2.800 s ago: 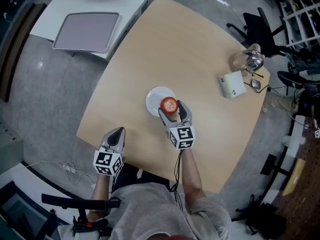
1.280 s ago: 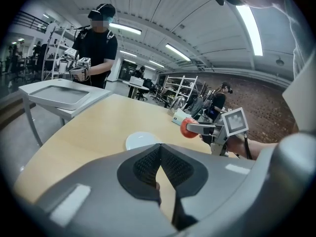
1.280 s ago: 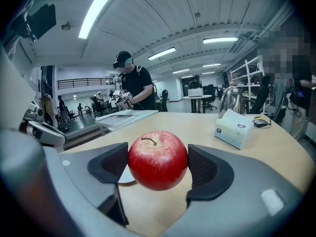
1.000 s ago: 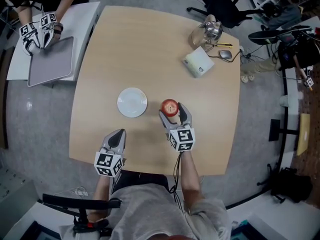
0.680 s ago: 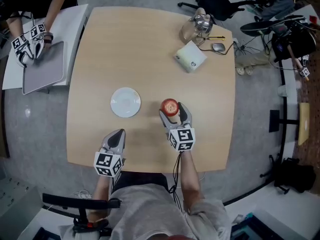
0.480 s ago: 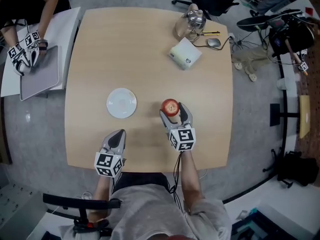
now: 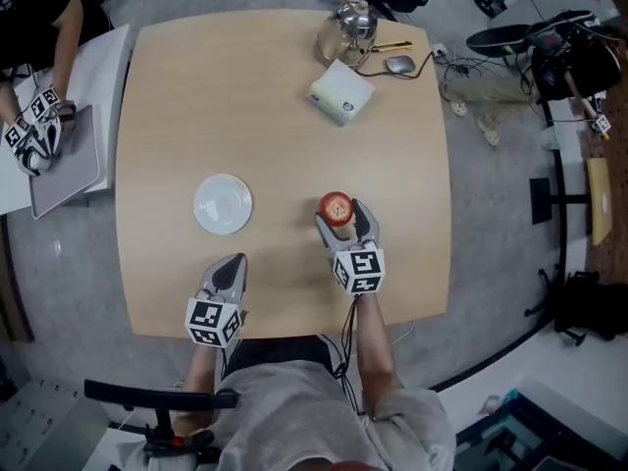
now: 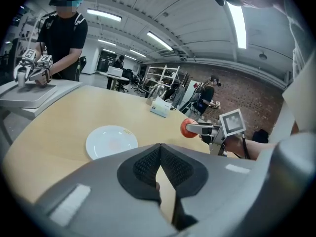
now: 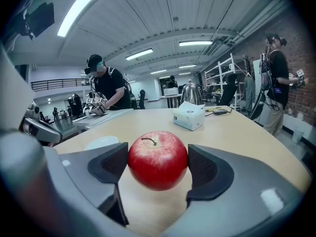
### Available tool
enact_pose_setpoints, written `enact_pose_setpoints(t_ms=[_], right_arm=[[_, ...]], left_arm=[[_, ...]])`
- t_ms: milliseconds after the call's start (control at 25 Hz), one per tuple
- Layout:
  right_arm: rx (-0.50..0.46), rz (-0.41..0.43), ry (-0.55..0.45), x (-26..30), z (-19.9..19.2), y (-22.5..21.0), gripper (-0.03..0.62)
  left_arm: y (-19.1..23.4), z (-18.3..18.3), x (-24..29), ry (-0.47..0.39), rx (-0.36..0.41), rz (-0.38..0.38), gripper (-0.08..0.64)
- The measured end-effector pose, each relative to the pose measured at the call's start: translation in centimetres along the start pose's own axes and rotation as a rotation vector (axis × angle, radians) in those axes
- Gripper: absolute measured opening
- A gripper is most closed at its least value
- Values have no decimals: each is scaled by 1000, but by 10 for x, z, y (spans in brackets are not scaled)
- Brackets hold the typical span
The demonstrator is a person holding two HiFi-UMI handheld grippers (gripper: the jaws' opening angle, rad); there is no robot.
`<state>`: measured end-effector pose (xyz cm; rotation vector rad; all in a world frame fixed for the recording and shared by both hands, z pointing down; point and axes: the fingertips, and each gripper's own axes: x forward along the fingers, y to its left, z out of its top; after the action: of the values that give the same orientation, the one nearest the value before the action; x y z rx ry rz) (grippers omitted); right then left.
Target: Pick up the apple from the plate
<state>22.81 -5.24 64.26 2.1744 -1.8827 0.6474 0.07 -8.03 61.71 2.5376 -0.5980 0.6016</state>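
Note:
A red apple [image 7: 335, 207] [image 9: 158, 159] is held above the wooden table [image 7: 275, 96], clamped between the pads of my right gripper [image 7: 338, 212] [image 9: 158, 164]. The white plate [image 7: 223, 204] [image 8: 111, 141] lies bare on the table to the left of the apple, apart from it. My left gripper [image 7: 228, 271] [image 8: 158, 168] hangs near the table's front edge, below the plate, its jaws pressed together with nothing between them. The right gripper with the apple [image 8: 188, 128] also shows in the left gripper view.
A white tissue box [image 7: 340, 92], a glass kettle [image 7: 342, 29], a mouse [image 7: 398, 64] and a pencil sit at the table's far edge. At the far left another person with grippers [image 7: 29, 130] works over a grey tray [image 7: 67, 165] on a side table. Chairs stand beyond the table.
The apple has been taken off the plate and held to the plate's right. Since a second ago the view has kept turning; the plate and table drifted left while both grippers kept their pose.

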Motion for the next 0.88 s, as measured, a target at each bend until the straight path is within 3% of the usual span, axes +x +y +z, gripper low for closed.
enact_pose_setpoints(t_ms=[880], right_arm=[[78,-104,19,-15,-39,-65,383]], left_arm=[[-34,-11,53,102,55,-91,20]])
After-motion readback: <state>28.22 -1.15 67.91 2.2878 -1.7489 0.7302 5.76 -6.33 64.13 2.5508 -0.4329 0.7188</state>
